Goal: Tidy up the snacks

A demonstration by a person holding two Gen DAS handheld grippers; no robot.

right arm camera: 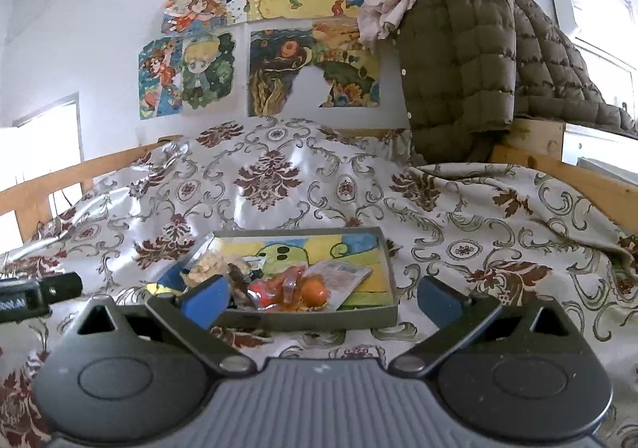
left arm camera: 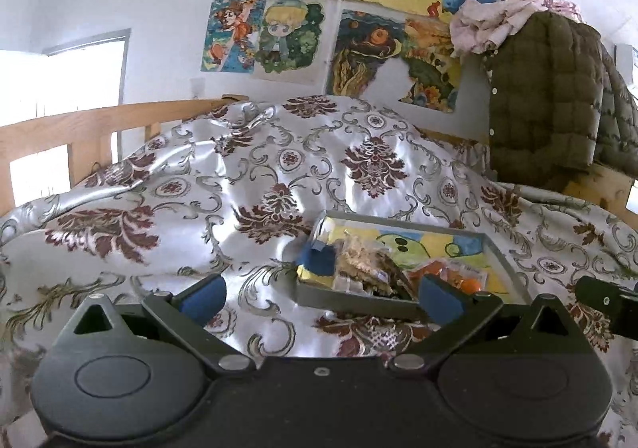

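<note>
A shallow grey tray [left arm camera: 398, 220] with a colourful picture on its floor lies on a patterned bedcover. Inside it are a clear packet of brown snacks [left arm camera: 367, 264], an orange packet [left arm camera: 458, 274] and a small blue box [left arm camera: 317, 258]. My left gripper [left arm camera: 321, 298] is open just short of the tray's near left corner, holding nothing. In the right wrist view the tray [right arm camera: 391, 272] also holds a flat white packet [right arm camera: 343, 276] beside the orange packet [right arm camera: 295, 288]. My right gripper [right arm camera: 323, 300] is open and empty, its fingers straddling the tray's near wall.
The silver and maroon patterned bedcover [left arm camera: 279, 168] lies in rumpled folds around the tray. An olive quilted jacket [right arm camera: 458, 61] hangs over a wooden frame at the back right. A wooden bed rail [left arm camera: 79, 125] runs along the left. Drawings [left arm camera: 359, 9] cover the wall.
</note>
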